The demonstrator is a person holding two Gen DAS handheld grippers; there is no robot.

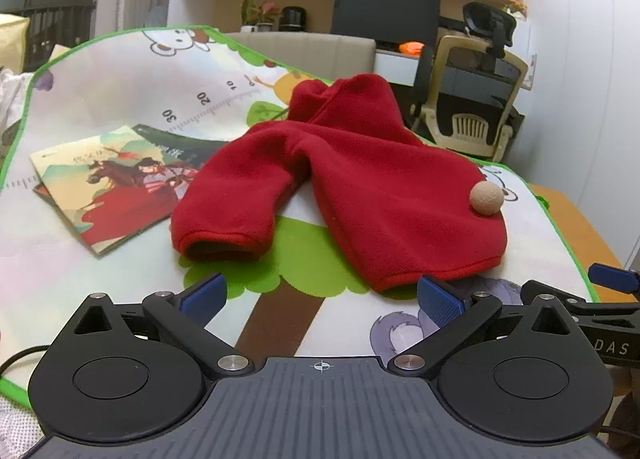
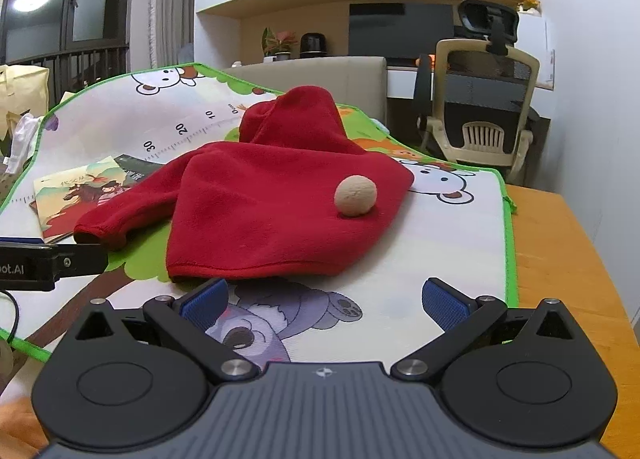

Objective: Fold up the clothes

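A red fleece garment (image 1: 360, 183) (image 2: 264, 211) with a beige pompom (image 1: 485, 198) (image 2: 355, 195) lies on a cartoon-printed mat (image 1: 120, 259) (image 2: 440, 251). One sleeve (image 1: 224, 211) (image 2: 120, 223) stretches toward the near left, its cuff facing me. My left gripper (image 1: 322, 299) stands open just short of the hem, nothing between its blue pads. My right gripper (image 2: 324, 301) is open too, close to the hem's near edge. Each gripper shows at the edge of the other's view.
A picture book (image 1: 108, 187) (image 2: 72, 195) lies on the mat left of the garment. Bare wooden tabletop (image 2: 560, 259) runs along the right. Behind the table stand a beige sofa back (image 1: 304, 51) and an office chair (image 2: 480, 111). White cloth (image 2: 22, 139) sits at the far left.
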